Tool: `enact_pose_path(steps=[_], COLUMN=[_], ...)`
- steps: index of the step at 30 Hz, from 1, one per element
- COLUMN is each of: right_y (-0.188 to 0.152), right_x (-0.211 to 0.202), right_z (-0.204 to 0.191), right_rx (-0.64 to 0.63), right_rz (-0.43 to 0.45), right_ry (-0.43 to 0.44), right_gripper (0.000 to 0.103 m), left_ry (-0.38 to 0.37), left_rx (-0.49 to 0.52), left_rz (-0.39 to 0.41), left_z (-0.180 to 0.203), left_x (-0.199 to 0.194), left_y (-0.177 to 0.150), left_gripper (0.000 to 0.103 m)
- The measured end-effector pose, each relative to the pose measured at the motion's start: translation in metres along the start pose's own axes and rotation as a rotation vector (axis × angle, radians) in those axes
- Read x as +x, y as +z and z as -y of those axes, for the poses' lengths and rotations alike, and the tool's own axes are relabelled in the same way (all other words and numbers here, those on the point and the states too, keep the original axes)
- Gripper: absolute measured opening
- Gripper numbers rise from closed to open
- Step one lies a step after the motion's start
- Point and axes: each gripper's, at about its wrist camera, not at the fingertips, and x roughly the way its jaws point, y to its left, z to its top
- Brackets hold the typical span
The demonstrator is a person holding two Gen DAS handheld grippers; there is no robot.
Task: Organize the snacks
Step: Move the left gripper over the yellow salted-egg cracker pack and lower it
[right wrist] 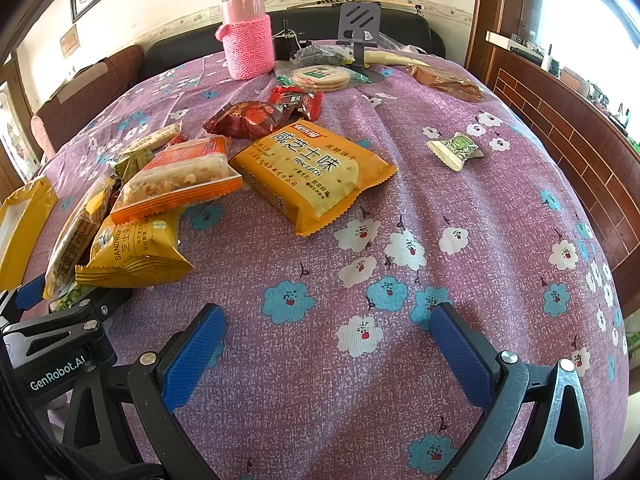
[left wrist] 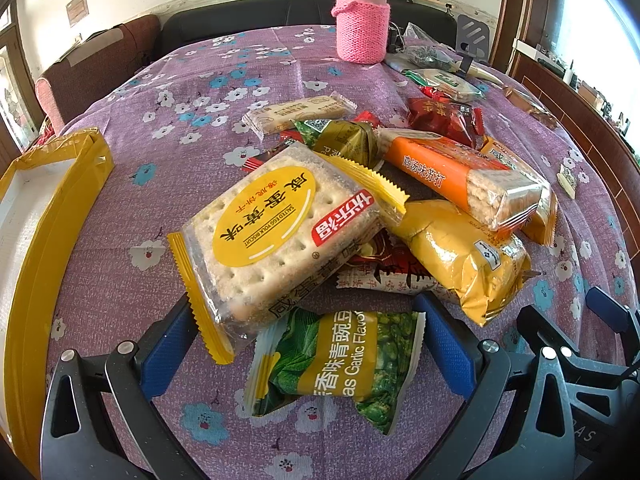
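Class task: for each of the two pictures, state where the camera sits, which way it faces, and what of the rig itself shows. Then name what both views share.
Left wrist: on the left claw, low over the snack pile, open around the green garlic-pea packet.
Right wrist: on the right claw, open over bare purple floral tablecloth; the other claw shows at its left edge.
Shared: pink knit-sleeved flask, orange cracker pack.

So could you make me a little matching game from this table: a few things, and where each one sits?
Things:
1. flask
2. pea packet
3. small green sweet
4. yellow tray

Places:
A. alone on the cloth, right of the pile
B. table's left edge
C. far end of the table
D. between the left gripper's open fingers

Pairs: 1-C, 2-D, 3-A, 4-B
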Motion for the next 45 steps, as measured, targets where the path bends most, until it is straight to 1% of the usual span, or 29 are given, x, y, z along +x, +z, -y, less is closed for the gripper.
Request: enact_pose_path(steps=[6, 9, 12, 13, 14, 15, 16, 17, 18, 21, 22, 23, 25, 27, 29, 31, 33, 36, 39, 40, 41, 42, 43, 44, 45], right_y=[0.0, 0.0, 0.0, 0.0, 0.0, 0.0, 0.0, 0.0, 0.0, 0.0, 0.0, 0.0, 0.0, 0.0, 0.001, 0.004, 0.0, -0.006, -0.003, -0.002, -0.002, -0.001, 0.002, 0.007, 0.013], right_x=[0.0, 0.0, 0.0, 0.0, 0.0, 0.0, 0.0, 0.0, 0.0, 0.0, 0.0, 0.001, 0.001, 0.001, 0.001, 0.002, 0.002, -0.001, -0.003, -0.006, -0.013, -0.024, -0.039, -0.054, -0.067], right_z=[0.0, 0.0, 0.0, 0.0, 0.0, 0.0, 0.0, 0.0, 0.0, 0.0, 0.0, 0.0, 0.0, -0.001, -0.001, 0.0, -0.001, -0.002, -0.001, 0.0, 0.001, 0.001, -0.001, -0.006, -0.013], right_rx=[0.0, 0.0, 0.0, 0.0, 0.0, 0.0, 0.0, 0.0, 0.0, 0.001, 0.001, 0.0, 0.0, -0.002, -0.01, -0.021, -0.027, -0.039, -0.053, -0.05, -0.034, -0.003, 0.038, 0.057, 0.056], right_rz=[0.0, 0.0, 0.0, 0.0, 0.0, 0.0, 0.0, 0.0, 0.0, 0.0, 0.0, 0.0, -0.001, -0.003, -0.035, -0.067, -0.07, -0.068, -0.085, -0.104, -0.104, -0.096, -0.089, -0.071, -0.043], right_ry=[0.0, 0.0, 0.0, 0.0, 0.0, 0.0, 0.0, 0.0, 0.0, 0.001, 0.001, 0.0, 0.0, 0.0, 0.005, 0.007, 0.009, 0.014, 0.023, 0.006, -0.019, -0.031, 0.031, 0.111, 0.161], right_gripper=[0.103, 0.103, 0.103, 0.103, 0.103, 0.103, 0.103, 0.103, 0.103, 0.103, 0.103, 0.103, 0.103, 0.103, 0.103, 0.103, 0.103, 0.103, 0.102, 0.093, 0.082, 0.058, 0.053, 0.054, 0.054], left_ry=[-0.036, -0.036, -0.057, -0.062, -0.081, -0.103, -0.136, -0.15, -0.154, -0.167, -0.172, -0.179, -0.173, -0.163, -0.165, -0.221, -0.287, -0.332, -0.361, -0.363, -0.362, -0.363, -0.362, -0.348, -0.337], left_rx=[0.05, 0.057, 0.067, 0.073, 0.06, 0.041, 0.009, -0.011, -0.022, -0.059, -0.071, -0.077, -0.061, -0.077, -0.123, -0.162, -0.158, -0.12, -0.122, -0.13, -0.145, -0.161, -0.177, -0.2, -0.204], left_rz=[-0.055, -0.052, -0.056, -0.059, -0.057, -0.054, -0.044, -0.015, 0.023, 0.177, 0.216, 0.222, 0.172, 0.18, 0.187, 0.187, 0.163, 0.156, 0.148, 0.149, 0.157, 0.172, 0.191, 0.213, 0.211], left_z=[0.005, 0.004, 0.001, 0.0, -0.004, -0.008, -0.015, -0.022, -0.029, -0.057, -0.068, -0.079, -0.097, -0.114, -0.128, -0.139, -0.14, -0.131, -0.131, -0.135, -0.139, -0.145, -0.15, -0.156, -0.158], left_x=[0.007, 0.005, 0.003, 0.001, -0.005, -0.01, -0.02, -0.034, -0.047, -0.102, -0.117, -0.128, -0.133, -0.139, -0.142, -0.144, -0.143, -0.145, -0.143, -0.142, -0.142, -0.142, -0.143, -0.143, -0.141], left_y=[0.002, 0.004, 0.003, 0.002, -0.001, -0.003, -0.005, -0.007, -0.009, -0.02, -0.024, -0.028, -0.031, -0.04, -0.047, -0.055, -0.057, -0.06, -0.064, -0.065, -0.065, -0.066, -0.067, -0.068, -0.068], left_gripper=[0.103, 0.103, 0.103, 0.102, 0.096, 0.093, 0.092, 0.092, 0.092, 0.092, 0.092, 0.092, 0.092, 0.092, 0.092, 0.093, 0.093, 0.093, 0.093, 0.093, 0.093, 0.093, 0.093, 0.093, 0.093])
